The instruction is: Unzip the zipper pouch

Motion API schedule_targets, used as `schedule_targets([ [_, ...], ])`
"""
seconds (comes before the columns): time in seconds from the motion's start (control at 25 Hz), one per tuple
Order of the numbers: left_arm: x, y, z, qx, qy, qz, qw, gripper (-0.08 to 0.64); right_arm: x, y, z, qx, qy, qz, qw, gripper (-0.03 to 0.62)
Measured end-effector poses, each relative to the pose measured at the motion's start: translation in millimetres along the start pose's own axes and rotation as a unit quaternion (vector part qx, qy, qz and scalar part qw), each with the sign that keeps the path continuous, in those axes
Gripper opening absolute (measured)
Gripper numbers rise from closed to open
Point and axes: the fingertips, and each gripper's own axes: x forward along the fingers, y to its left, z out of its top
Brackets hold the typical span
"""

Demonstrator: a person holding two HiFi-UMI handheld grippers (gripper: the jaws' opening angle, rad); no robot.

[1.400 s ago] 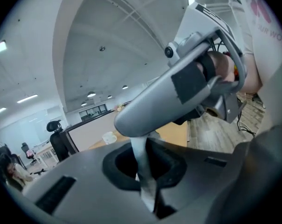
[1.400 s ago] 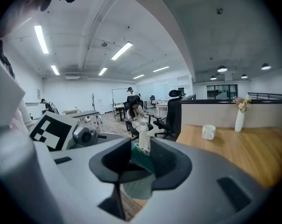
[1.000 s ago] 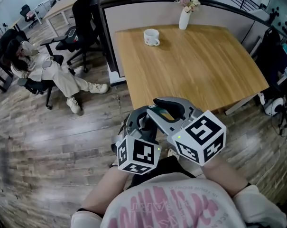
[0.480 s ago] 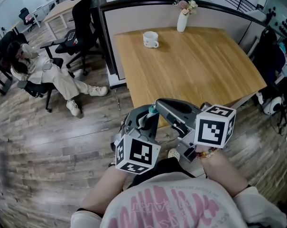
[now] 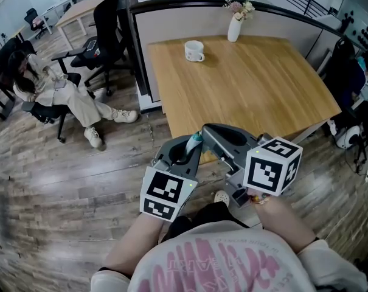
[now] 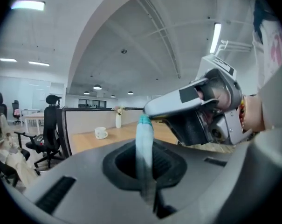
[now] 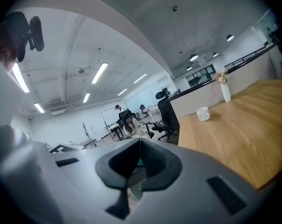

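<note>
I hold both grippers close to my chest, above the floor at the near corner of the wooden table [image 5: 244, 84]. The zipper pouch [image 6: 144, 139] is a thin pale strip with a teal top end [image 5: 194, 140], standing upright between the left gripper's [image 5: 188, 149] shut jaws. The right gripper [image 5: 203, 132] comes in from the right, and its jaws are shut on that teal end. In the right gripper view a sliver of teal [image 7: 139, 162] shows between the closed jaws [image 7: 140, 158]. The zipper pull itself cannot be made out.
A white mug [image 5: 194, 49] and a white vase with flowers [image 5: 235, 26] stand at the table's far side, against a partition. To the left are black office chairs [image 5: 101, 35] and a seated person [image 5: 56, 93]. Wood-plank floor lies below the grippers.
The right gripper has swung to the right and turned, and its jaws have closed on the pouch's teal end. The left gripper has stayed shut on the pouch and tilted slightly.
</note>
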Motion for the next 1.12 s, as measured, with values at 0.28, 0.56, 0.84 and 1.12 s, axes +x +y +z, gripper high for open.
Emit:
schedule_targets([
  [0.28, 1.0, 2.6, 2.1, -0.025, -0.01, -0.002, 0.9996, 0.006, -5.7, -10.7, 3.9, 0.032, -0.012, -0.003, 0.999, 0.002],
  [0.56, -3.7, 4.4, 15.8, -0.036, -0.028, 0.002, 0.9989, 0.006, -8.1, -15.0, 4.5, 0.05, -0.016, -0.003, 0.999, 0.002],
  [0.84, -10.2, 6.0, 22.3, -0.044, -0.041, 0.0, 0.9982, 0.006, -6.0, -18.4, -1.8, 0.065, -0.01, -0.008, 0.998, 0.002],
  [1.12, -16.9, 10.8, 31.7, -0.054, -0.063, -0.003, 0.9966, 0.006, -4.1, -21.0, -7.2, 0.083, -0.004, -0.008, 0.997, 0.002],
])
